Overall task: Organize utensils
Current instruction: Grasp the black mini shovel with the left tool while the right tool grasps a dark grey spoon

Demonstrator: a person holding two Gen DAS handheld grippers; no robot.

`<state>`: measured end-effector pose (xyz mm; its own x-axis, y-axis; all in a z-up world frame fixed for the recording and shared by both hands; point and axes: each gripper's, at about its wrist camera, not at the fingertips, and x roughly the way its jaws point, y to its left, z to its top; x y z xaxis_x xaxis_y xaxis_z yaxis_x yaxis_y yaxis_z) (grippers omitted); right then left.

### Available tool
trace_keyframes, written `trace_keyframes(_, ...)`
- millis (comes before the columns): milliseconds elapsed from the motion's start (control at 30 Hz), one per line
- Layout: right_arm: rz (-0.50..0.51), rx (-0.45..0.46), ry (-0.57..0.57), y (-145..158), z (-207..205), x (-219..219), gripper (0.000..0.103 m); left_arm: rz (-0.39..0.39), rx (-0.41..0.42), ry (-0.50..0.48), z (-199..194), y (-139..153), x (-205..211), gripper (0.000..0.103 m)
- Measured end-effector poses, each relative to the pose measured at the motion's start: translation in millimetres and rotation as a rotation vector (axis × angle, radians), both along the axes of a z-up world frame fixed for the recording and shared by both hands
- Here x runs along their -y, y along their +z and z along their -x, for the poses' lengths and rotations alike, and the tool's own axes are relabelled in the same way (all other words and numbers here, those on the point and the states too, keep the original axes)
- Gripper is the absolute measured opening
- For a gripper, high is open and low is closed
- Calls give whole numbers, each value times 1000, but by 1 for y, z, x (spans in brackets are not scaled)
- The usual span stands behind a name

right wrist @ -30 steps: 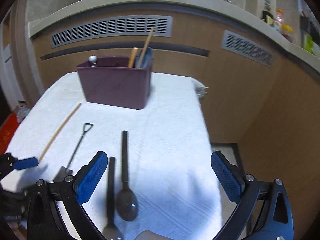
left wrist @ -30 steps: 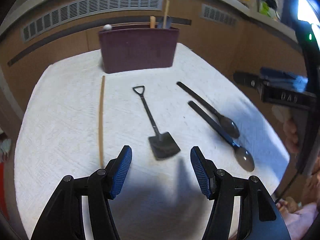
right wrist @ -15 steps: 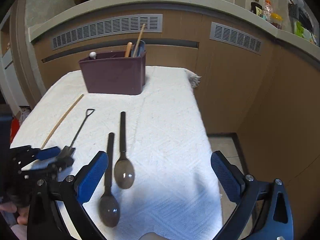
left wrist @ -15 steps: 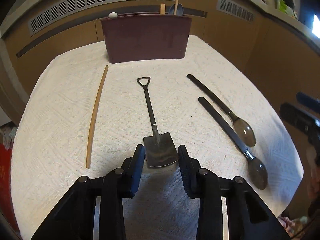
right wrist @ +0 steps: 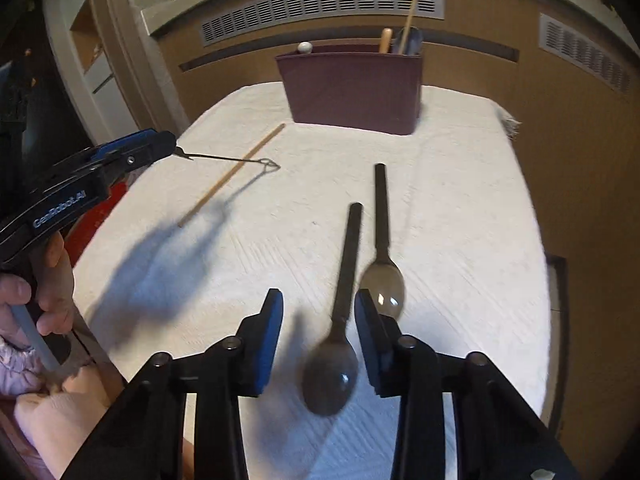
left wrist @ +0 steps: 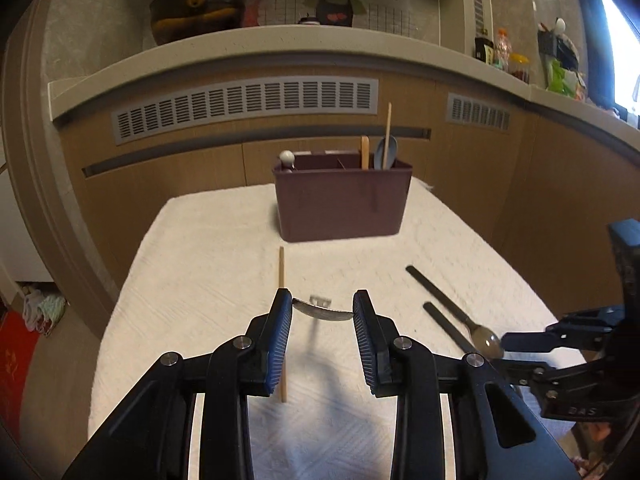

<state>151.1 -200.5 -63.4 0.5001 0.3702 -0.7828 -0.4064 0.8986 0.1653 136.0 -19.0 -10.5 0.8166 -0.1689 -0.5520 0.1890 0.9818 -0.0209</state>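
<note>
My left gripper [left wrist: 322, 320] is closing and its pads press on the blade of a small black shovel-shaped spoon [left wrist: 322, 313]. It holds the spoon above the white cloth, handle [right wrist: 232, 158] pointing towards the maroon utensil holder [left wrist: 344, 200]. My right gripper [right wrist: 318, 302] is closing low over the cloth. The neck of the nearer black-handled spoon [right wrist: 346, 256] lies between its jaws, close to the right pad, and no pad presses on it. A second black-handled spoon [right wrist: 382, 216] lies just right of it. A wooden chopstick [left wrist: 281, 276] lies on the cloth to the left.
The holder [right wrist: 354, 88] at the table's far edge contains a wooden stick, a blue-grey spoon and a white-knobbed utensil. Wooden cabinet fronts with vents stand behind it. The cloth-covered table [left wrist: 192, 264] drops off on the left, right and near sides. A hand [right wrist: 52, 276] grips the left gripper's handle.
The left gripper shut on the shovel spoon's blade and lifted it off the cloth. The right gripper's jaws went from wide to narrow and came down around the nearer spoon.
</note>
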Motion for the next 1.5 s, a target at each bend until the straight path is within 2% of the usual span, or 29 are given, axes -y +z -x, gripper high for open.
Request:
trace_keyframes(200, 44, -51, -39, -12, -42, -12, 26, 47, 17, -1, -2, 8, -11, 32)
trace_keyframes(300, 111, -66, -63, -22, -54, -16, 26, 57, 16, 0, -4, 9, -14, 32)
trace_keyframes(367, 115, -84, -69, -28, -57, -17, 26, 65, 16, 0, -4, 10, -17, 32)
trace_keyframes(467, 126, -66, -51, -26, -51, -18, 11, 71, 19, 4, -6, 12, -20, 32)
trace_keyframes(567, 107, -25, -57, -12, -42, -15, 11, 80, 23, 0, -6, 16, -21, 31)
trace_keyframes(633, 66, 5, -65, 3, -36, -10, 11, 77, 34, -4, -5, 21, -20, 30)
trace_keyframes(700, 24, 36, -80, 21, -30, -3, 11, 74, 46, -9, -1, 26, -20, 24)
trace_keyframes(867, -46, 117, -102, 58, -17, 7, 10, 81, 62, -18, 3, 36, -20, 22)
trace_keyframes(1000, -58, 144, -93, 70, -15, 4, 10, 84, 46, -19, 2, 34, -20, 20)
trace_keyframes(1167, -47, 133, -93, 65, -18, 3, 10, 78, -14, -5, -5, 28, -33, 20)
trace_keyframes(1367, -60, 125, -101, 62, -21, 6, 10, -12, -128, -64, 1, -6, -51, 24)
trace_keyframes(1467, -65, 123, -98, 62, -19, 7, 10, -21, -182, -112, 15, -26, -63, 38)
trace_keyframes(1500, -65, 123, -96, 62, -19, 7, 10, -26, -194, -132, 18, -31, -64, 48)
